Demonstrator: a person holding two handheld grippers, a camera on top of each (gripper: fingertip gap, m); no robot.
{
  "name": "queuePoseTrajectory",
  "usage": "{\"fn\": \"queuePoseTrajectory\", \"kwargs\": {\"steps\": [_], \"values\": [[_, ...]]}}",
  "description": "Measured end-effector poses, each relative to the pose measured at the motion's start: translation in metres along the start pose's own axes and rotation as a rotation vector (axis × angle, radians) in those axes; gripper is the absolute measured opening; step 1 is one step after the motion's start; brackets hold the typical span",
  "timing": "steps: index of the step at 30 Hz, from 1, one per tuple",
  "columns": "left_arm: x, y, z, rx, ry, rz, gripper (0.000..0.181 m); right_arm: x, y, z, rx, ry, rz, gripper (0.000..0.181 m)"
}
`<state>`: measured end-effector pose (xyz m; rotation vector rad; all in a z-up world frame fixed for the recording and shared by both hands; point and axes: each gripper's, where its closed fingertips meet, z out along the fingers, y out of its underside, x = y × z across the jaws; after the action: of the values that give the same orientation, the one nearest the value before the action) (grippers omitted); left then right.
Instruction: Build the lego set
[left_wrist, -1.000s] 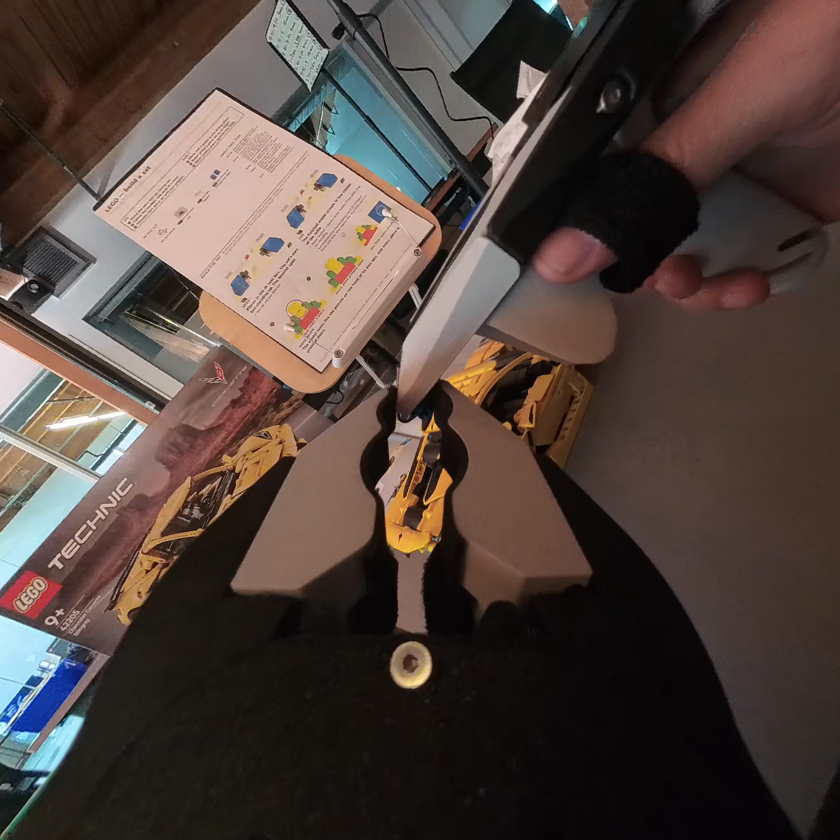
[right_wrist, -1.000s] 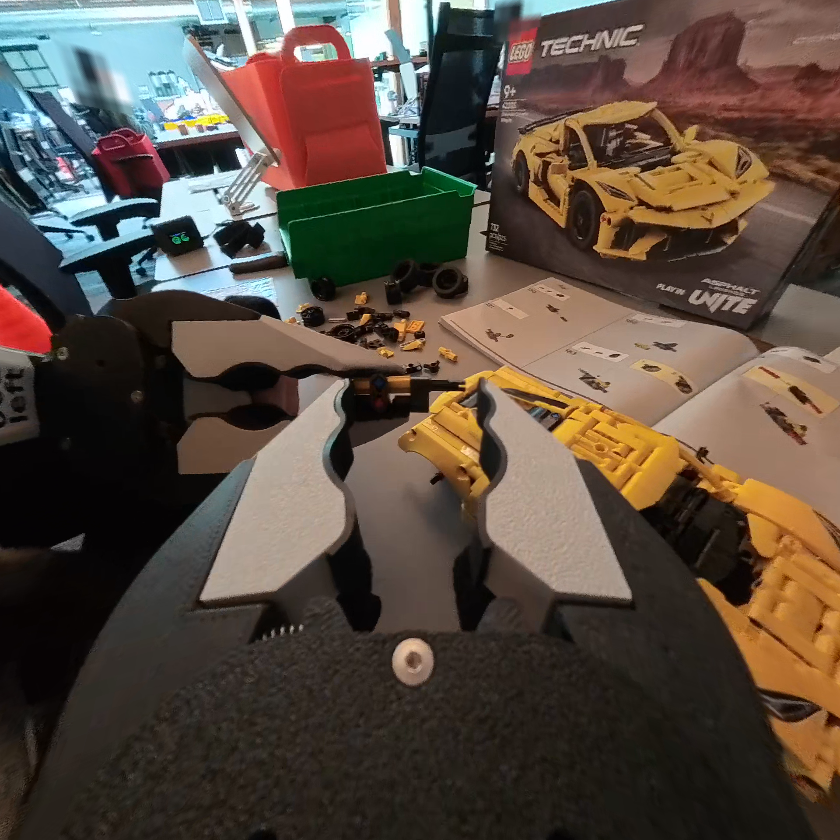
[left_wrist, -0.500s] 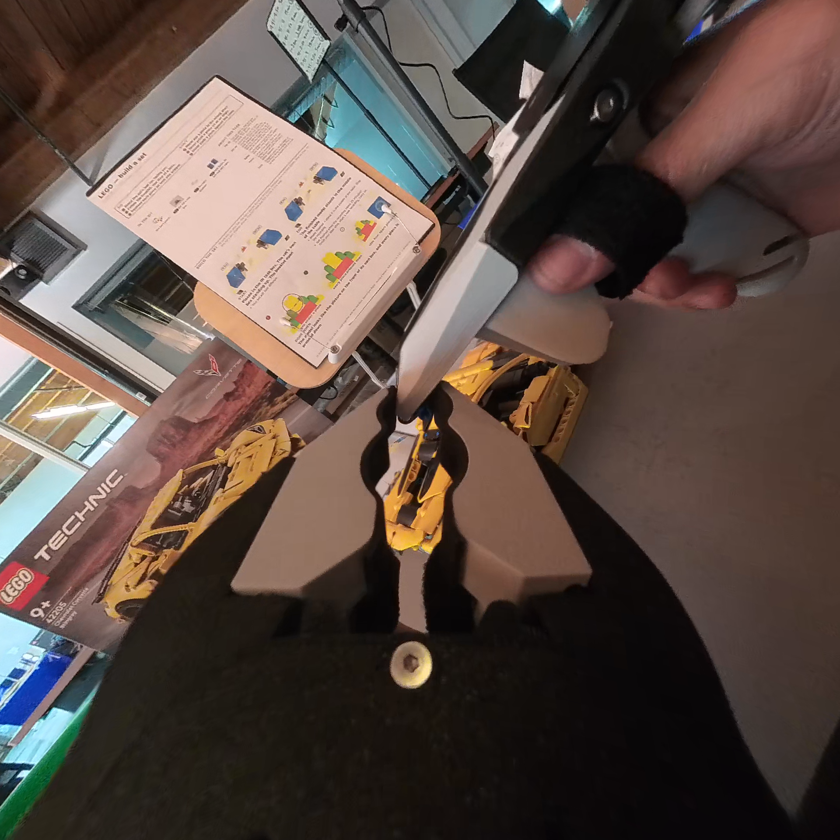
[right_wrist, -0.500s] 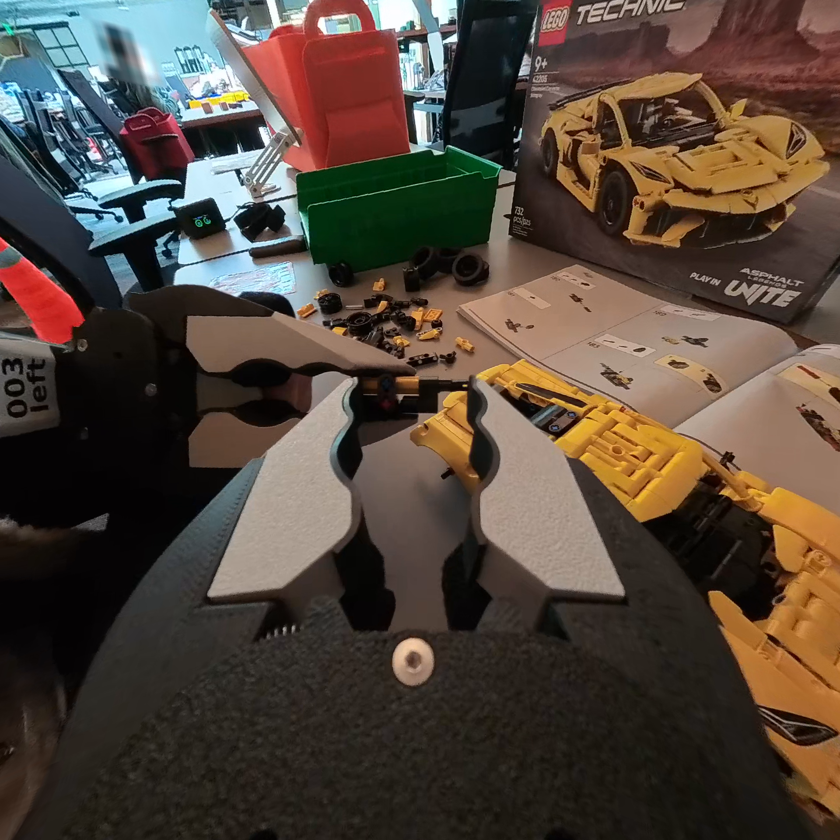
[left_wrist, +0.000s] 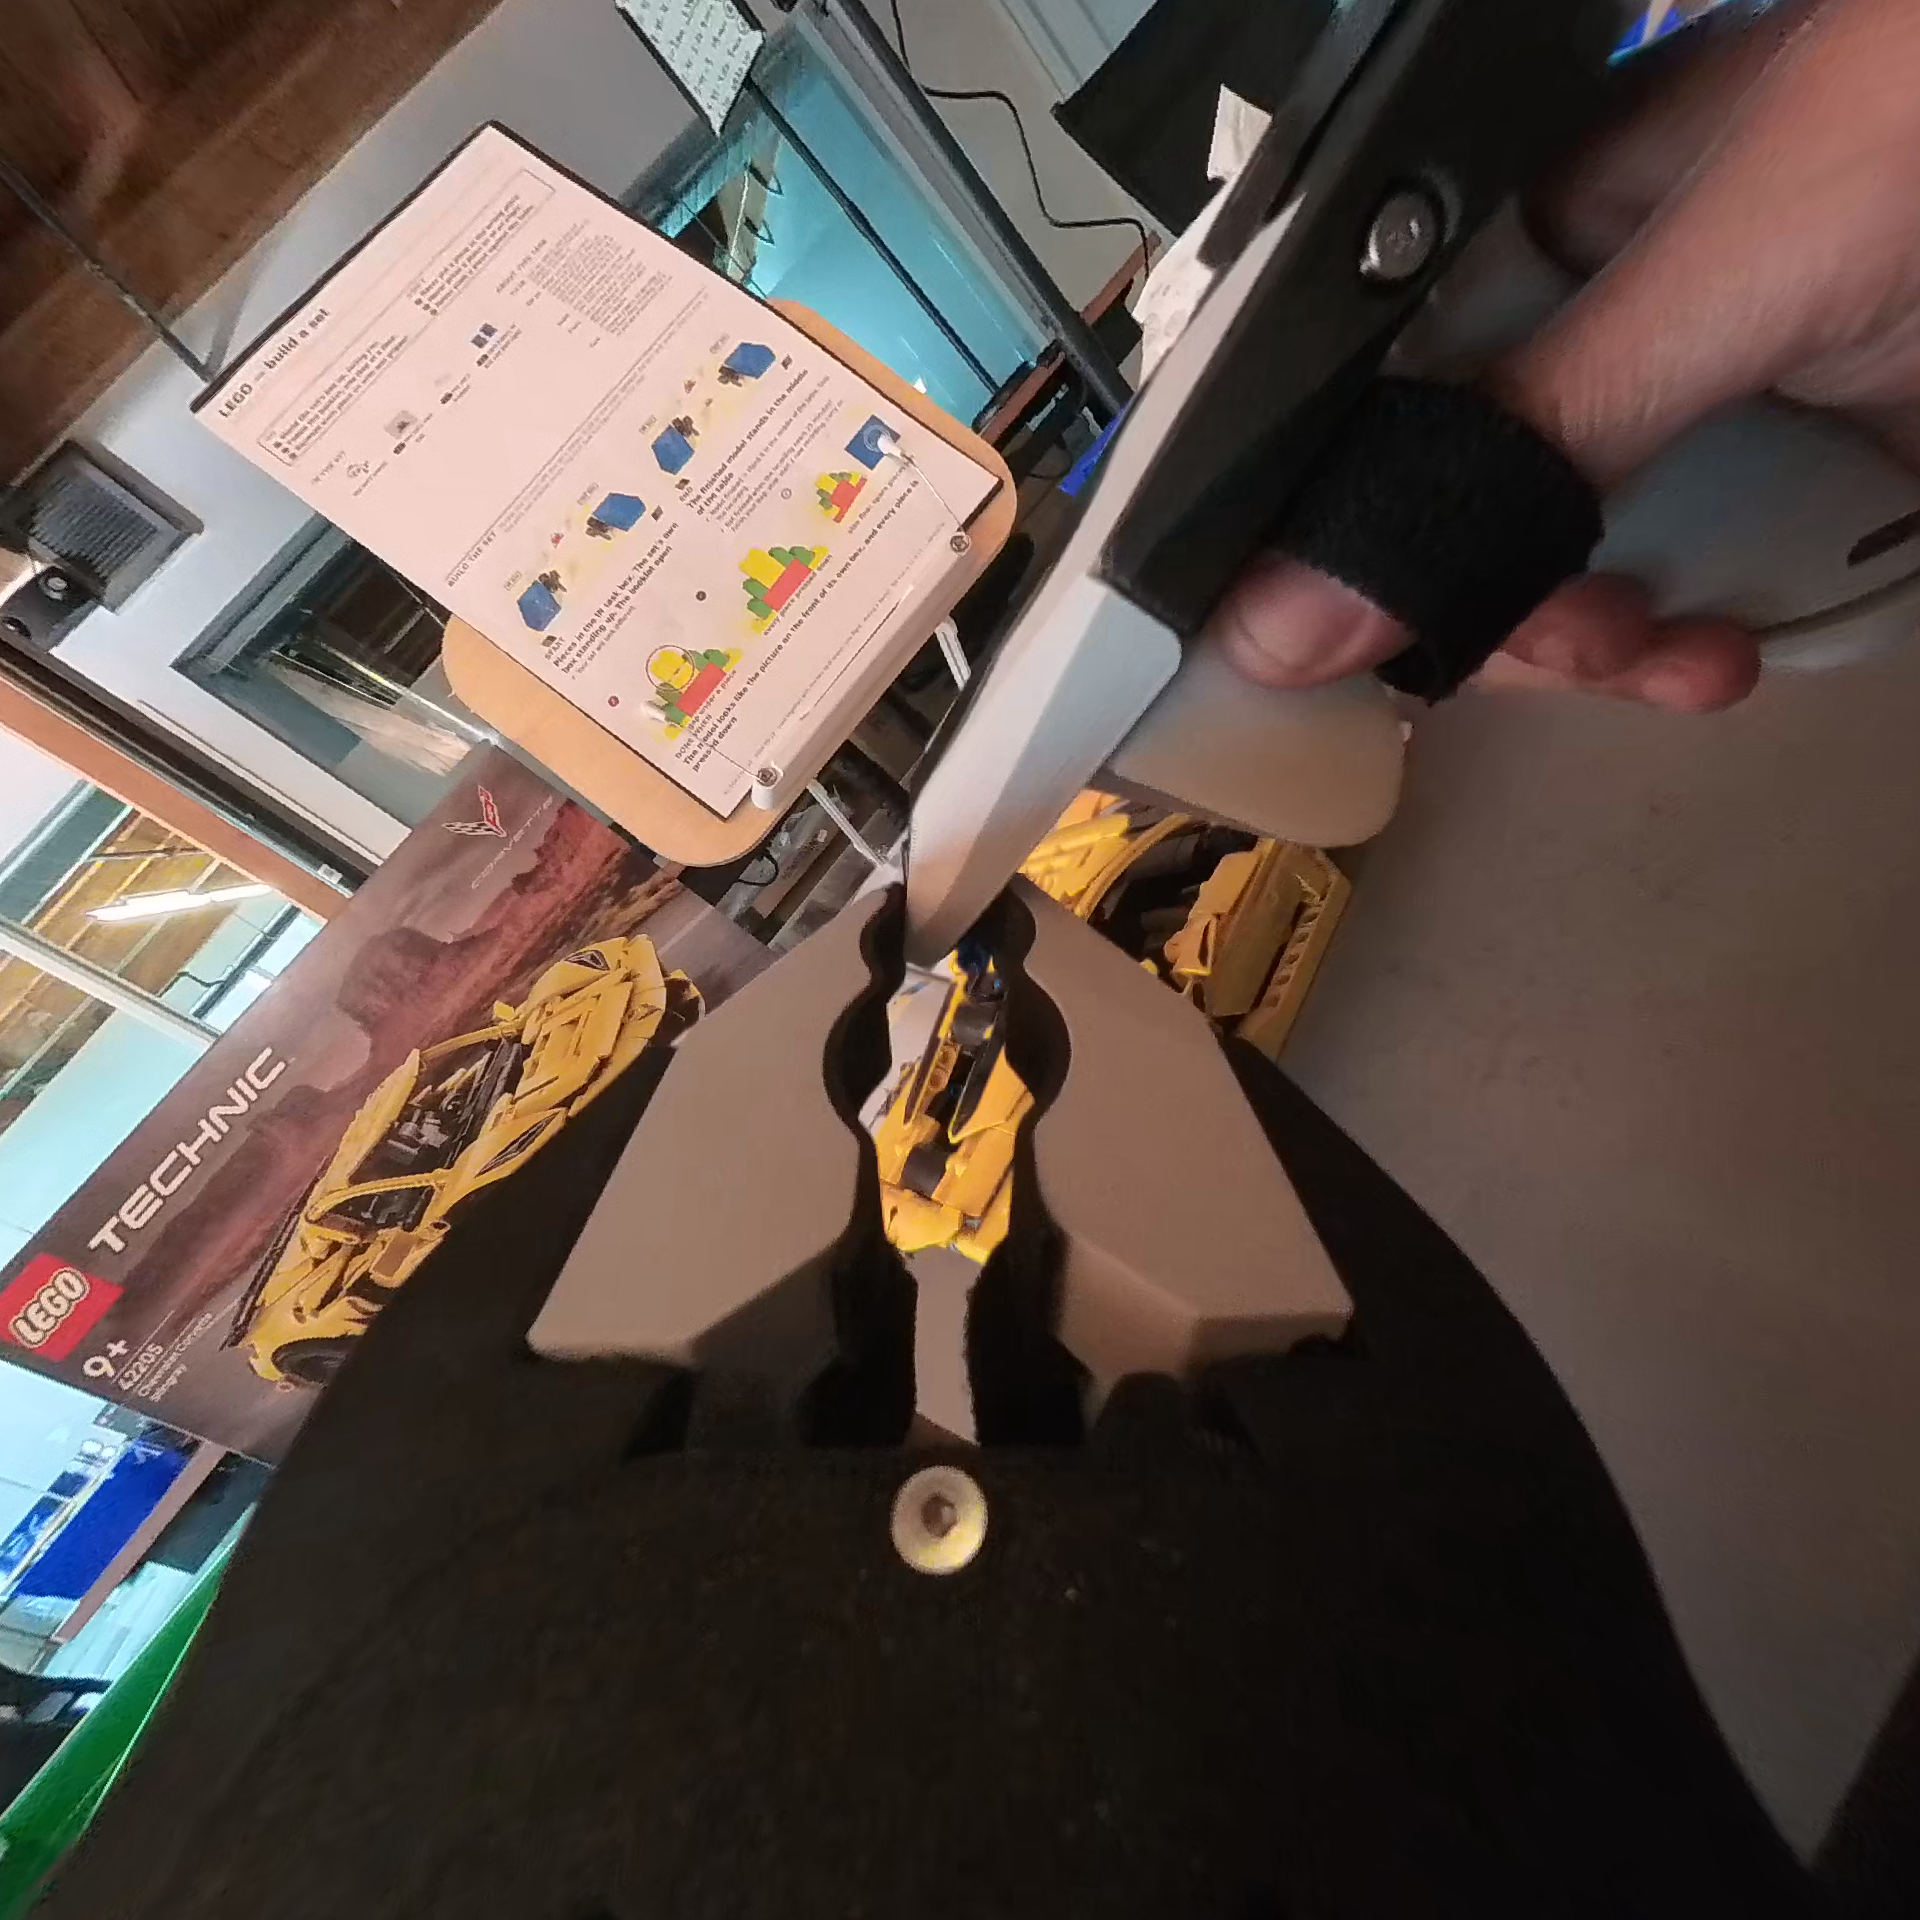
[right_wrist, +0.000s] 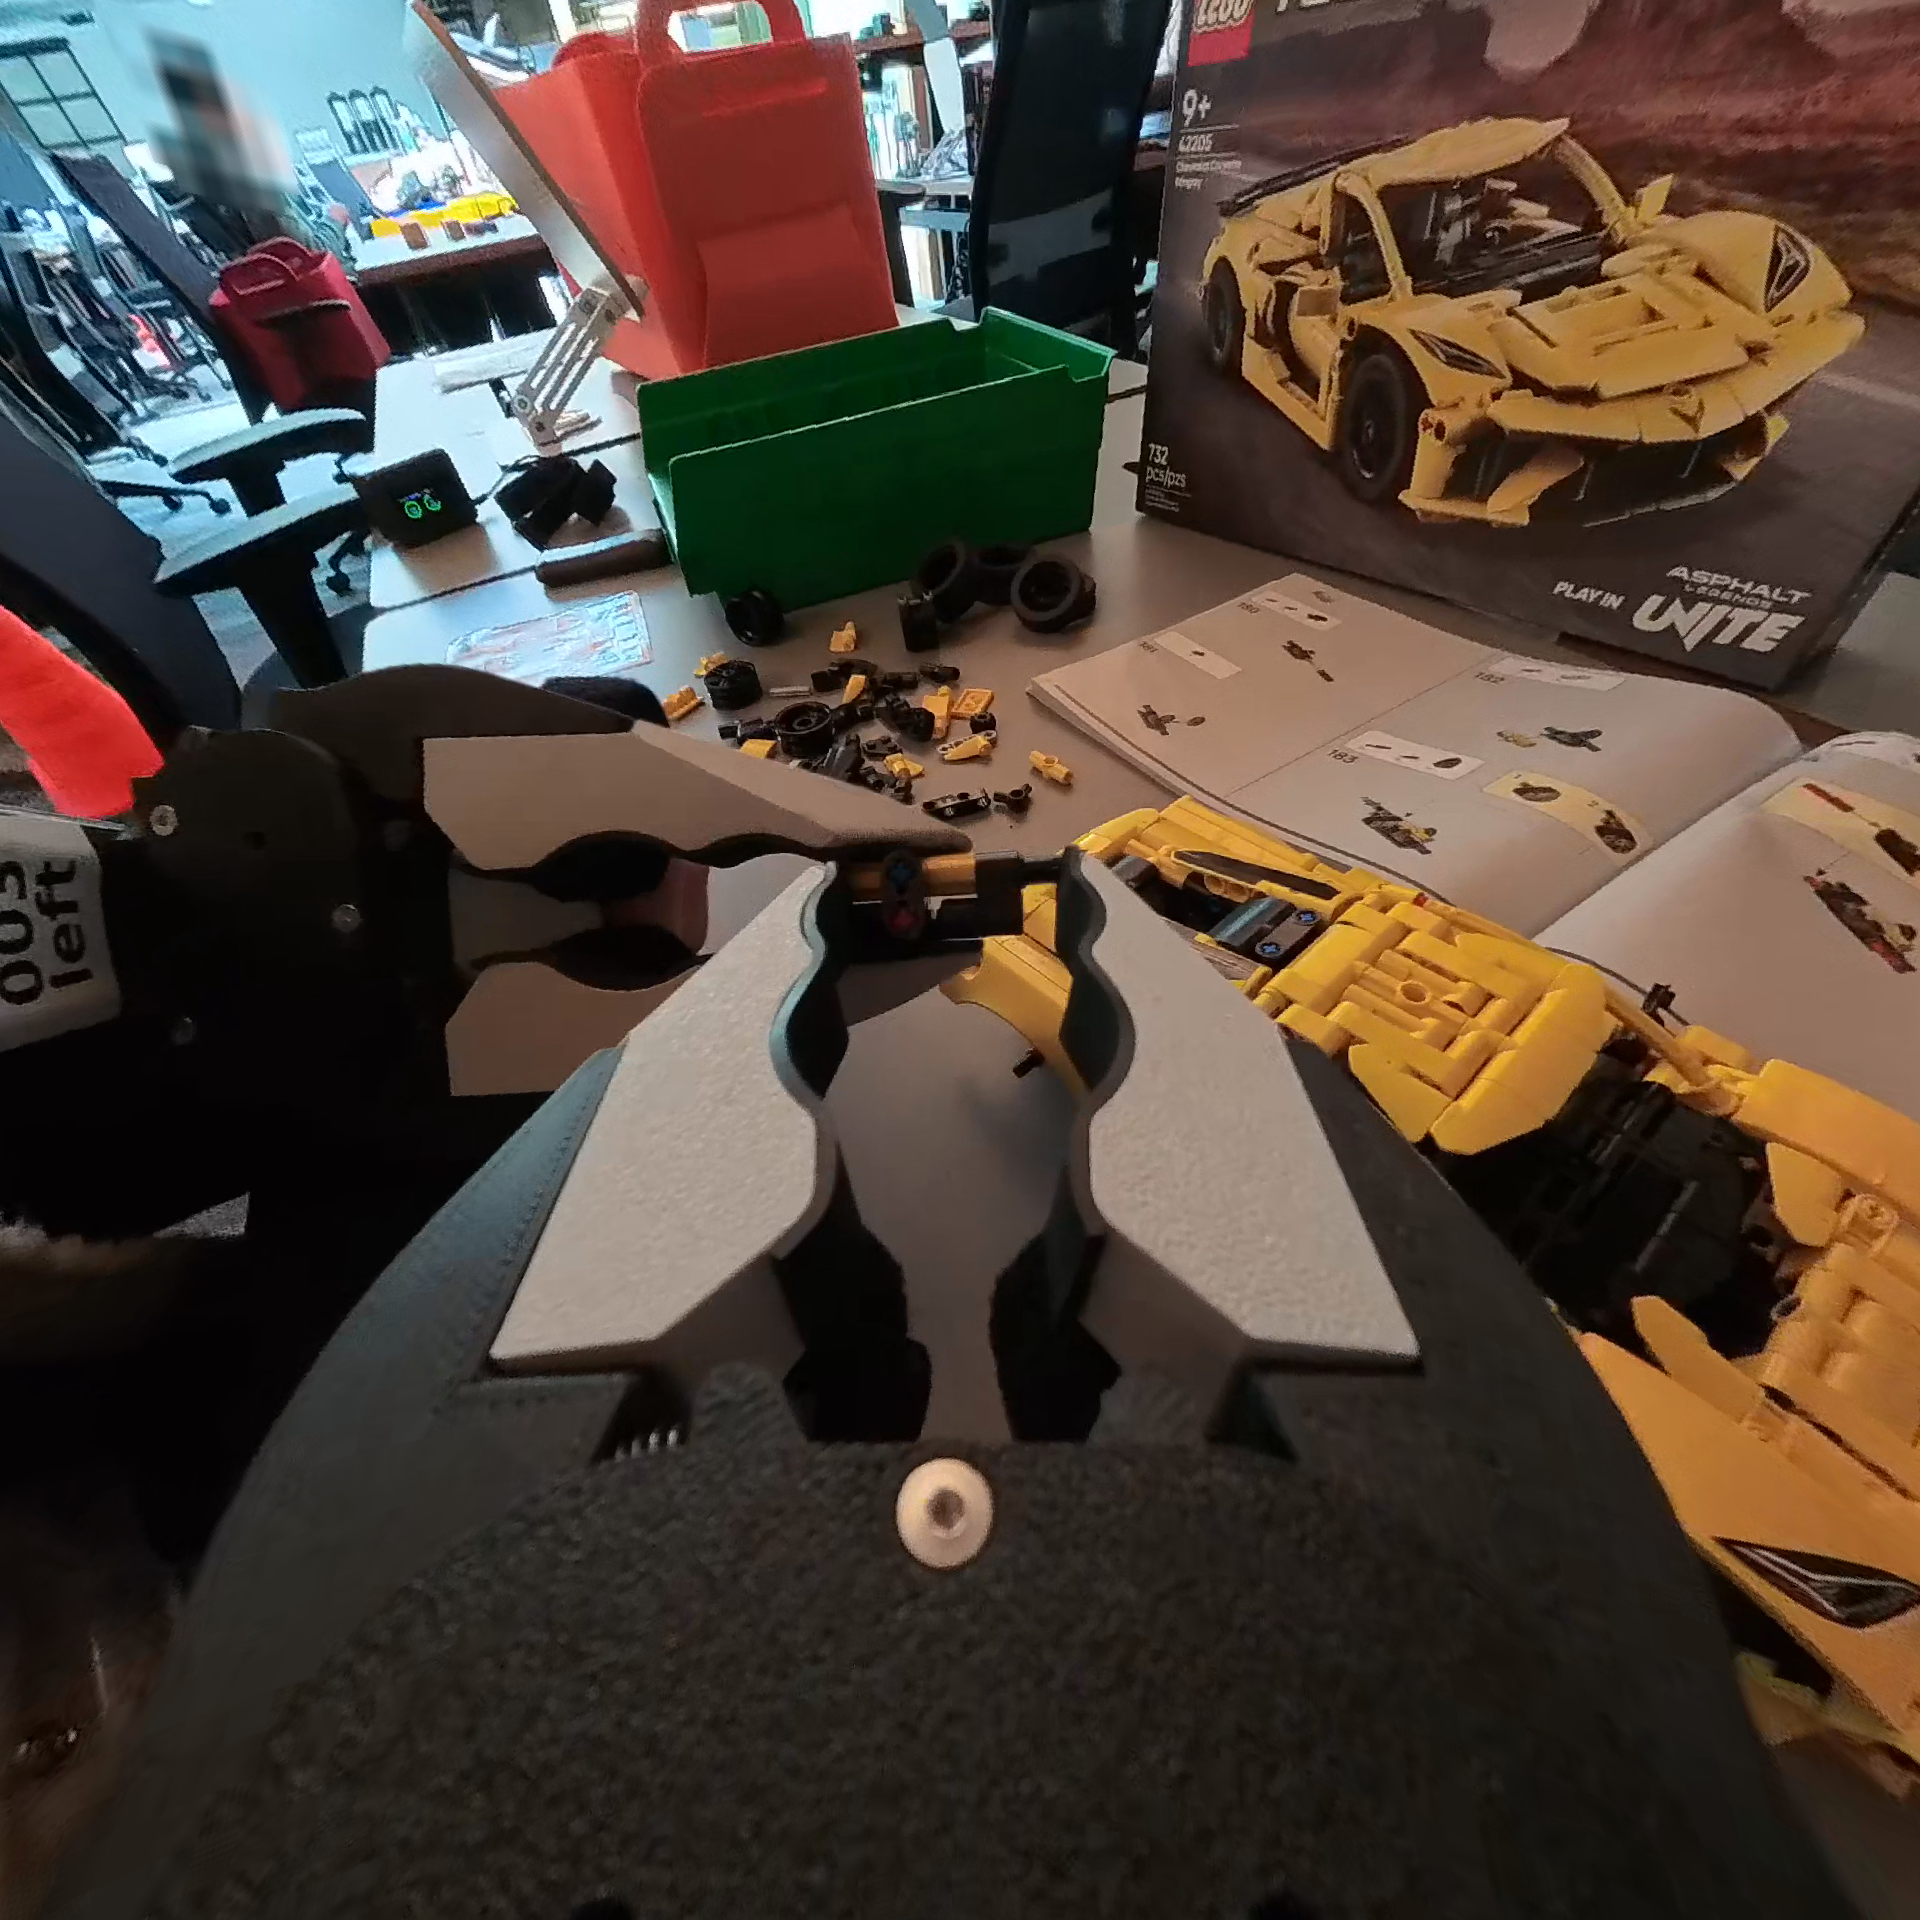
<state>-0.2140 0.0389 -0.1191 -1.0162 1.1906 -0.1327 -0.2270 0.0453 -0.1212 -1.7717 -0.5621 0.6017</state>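
Observation:
My left gripper (left_wrist: 951, 925) is shut on a small yellow and black piece (right_wrist: 940, 871), which also shows between its tips in the left wrist view (left_wrist: 982, 971). In the right wrist view it reaches in from the left. My right gripper (right_wrist: 951, 883) brackets the same piece end to end, its pads against both ends. One right finger (left_wrist: 1039, 727) crosses the left wrist view, with a hand on the handle. The part-built yellow car (right_wrist: 1403, 997) lies on the table just right of both grippers and also shows in the left wrist view (left_wrist: 1226, 914).
An open instruction booklet (right_wrist: 1403, 727) lies behind the car, with the set's box (right_wrist: 1507, 312) upright beyond it. Loose small pieces (right_wrist: 883, 717), black tyres (right_wrist: 1008, 582) and a green bin (right_wrist: 873, 468) are behind the grippers. A sheet on a wooden board (left_wrist: 623, 468) stands farther back. My two grippers' fingertips are within a few centimetres of each other.
My right gripper's jaws have narrowed around the small piece held by the left gripper. Both grippers have shifted slightly, still tip to tip.

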Motion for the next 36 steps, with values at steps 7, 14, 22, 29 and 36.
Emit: {"fn": "queuePoseTrajectory", "kwargs": {"steps": [7, 14, 22, 29, 36], "values": [[0.004, 0.004, 0.007, -0.027, 0.017, -0.101, 0.017, 0.008, 0.002, 0.002, 0.062, -0.044, 0.052, 0.040], [-0.008, -0.013, -0.005, 0.130, 0.238, -0.672, 0.028, 0.008, -0.038, -0.043, 0.358, -0.545, 0.593, 0.038], [-0.019, -0.036, -0.019, 0.335, 0.583, -1.299, 0.027, -0.022, -0.038, -0.041, 0.364, -0.743, 0.609, 0.039], [-0.009, -0.032, -0.018, 0.295, 0.639, -1.313, 0.014, -0.026, -0.029, -0.034, 0.318, -0.693, 0.548, 0.039], [-0.008, -0.001, -0.005, 0.138, 0.480, -1.225, 0.007, 0.005, -0.028, -0.034, 0.341, -0.443, 0.388, 0.043]]}}
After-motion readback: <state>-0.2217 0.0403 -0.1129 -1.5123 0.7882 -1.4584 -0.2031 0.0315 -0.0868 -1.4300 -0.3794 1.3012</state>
